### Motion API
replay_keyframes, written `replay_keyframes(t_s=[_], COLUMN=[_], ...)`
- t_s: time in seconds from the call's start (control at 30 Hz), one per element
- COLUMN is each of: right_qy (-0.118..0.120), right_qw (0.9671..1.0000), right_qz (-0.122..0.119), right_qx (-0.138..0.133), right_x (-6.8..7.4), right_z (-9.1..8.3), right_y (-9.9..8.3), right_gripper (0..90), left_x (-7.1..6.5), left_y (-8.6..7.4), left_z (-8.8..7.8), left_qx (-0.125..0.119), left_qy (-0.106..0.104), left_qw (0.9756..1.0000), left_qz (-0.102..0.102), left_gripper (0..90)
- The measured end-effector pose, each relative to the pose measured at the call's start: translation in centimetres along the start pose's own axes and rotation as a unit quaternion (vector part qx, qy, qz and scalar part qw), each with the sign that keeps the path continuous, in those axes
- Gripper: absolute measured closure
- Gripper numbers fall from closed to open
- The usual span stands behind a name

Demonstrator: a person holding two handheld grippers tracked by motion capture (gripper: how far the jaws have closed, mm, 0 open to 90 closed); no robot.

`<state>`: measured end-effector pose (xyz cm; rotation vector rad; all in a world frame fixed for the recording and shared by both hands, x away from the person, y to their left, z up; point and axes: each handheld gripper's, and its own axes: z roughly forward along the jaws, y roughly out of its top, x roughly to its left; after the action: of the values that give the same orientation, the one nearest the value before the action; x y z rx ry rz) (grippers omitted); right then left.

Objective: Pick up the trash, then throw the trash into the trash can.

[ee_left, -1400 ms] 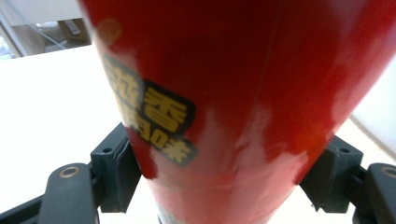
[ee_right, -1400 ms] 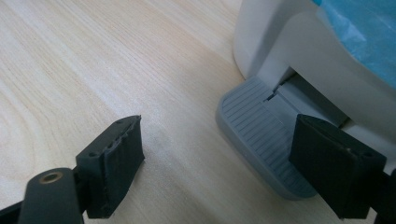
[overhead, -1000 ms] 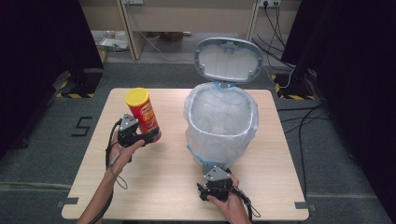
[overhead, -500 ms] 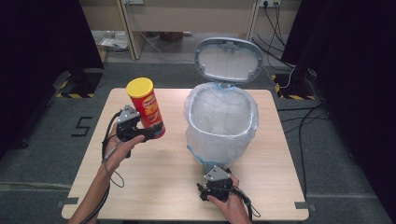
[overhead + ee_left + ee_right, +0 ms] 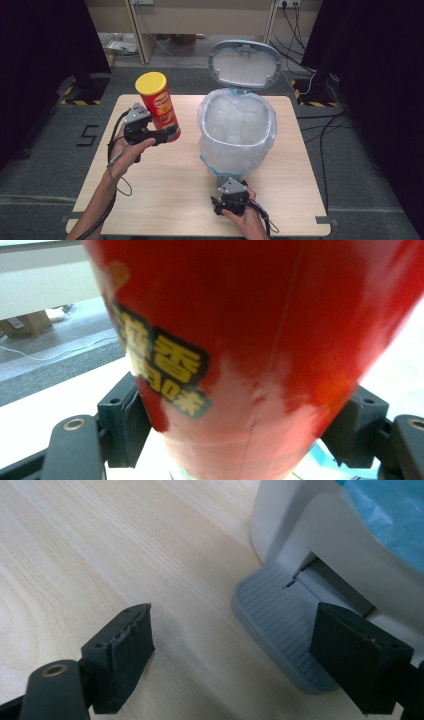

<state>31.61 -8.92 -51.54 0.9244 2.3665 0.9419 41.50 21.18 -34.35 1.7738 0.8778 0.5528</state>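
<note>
A red chips can [image 5: 159,107] with a yellow lid hangs tilted above the table's left half, my left gripper [image 5: 167,134] shut on its lower part. In the left gripper view the can [image 5: 260,340] sits between the two black pads, my left gripper [image 5: 240,427] clamped on its sides. A white pedal bin [image 5: 235,140] lined with a clear bag stands at the table's middle right, its lid [image 5: 245,65] up. My right gripper [image 5: 229,186] rests at the bin's foot. Seen from my right gripper [image 5: 235,645], its jaws stand open, the right one over the grey ribbed pedal [image 5: 280,625].
The light wooden table [image 5: 165,190] has bare room in front of and to the left of the bin. Cables trail from both grippers. Dark curtains and floor cables surround the table; a desk stands behind it.
My left gripper has lifted the can higher off the table and slightly toward the bin. The right gripper has stayed at the pedal, and the lid has stayed up.
</note>
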Motion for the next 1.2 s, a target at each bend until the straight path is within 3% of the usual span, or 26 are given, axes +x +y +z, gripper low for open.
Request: replay_keyframes(t_s=[0.07, 0.33, 0.47, 1.2], right_qy=[0.000, -0.001, -0.002, -0.001], right_qw=[1.0000, 1.0000, 1.0000, 1.0000], right_qz=[-0.003, 0.000, -0.002, 0.000], right_qx=[-0.001, -0.001, -0.001, 0.000], right_x=[0.0, 0.0, 0.0, 0.0], right_z=[0.0, 0.0, 0.0, 0.0], right_y=[0.0, -0.1, -0.1, -0.1], right_gripper=[17.2, 17.2, 17.2, 17.2], left_x=[0.0, -0.5, -0.9, -2.8], left_y=[0.4, 2.3, 3.2, 7.8], left_z=[0.0, -0.5, -0.7, 0.7], left_qx=[-0.004, -0.002, -0.003, -0.006], left_qy=[-0.005, 0.000, -0.009, -0.009], left_qw=[1.0000, 0.9999, 0.9999, 0.9994], left_qz=[-0.005, 0.012, 0.008, 0.032], left_gripper=[23.9, 23.9, 24.0, 24.0])
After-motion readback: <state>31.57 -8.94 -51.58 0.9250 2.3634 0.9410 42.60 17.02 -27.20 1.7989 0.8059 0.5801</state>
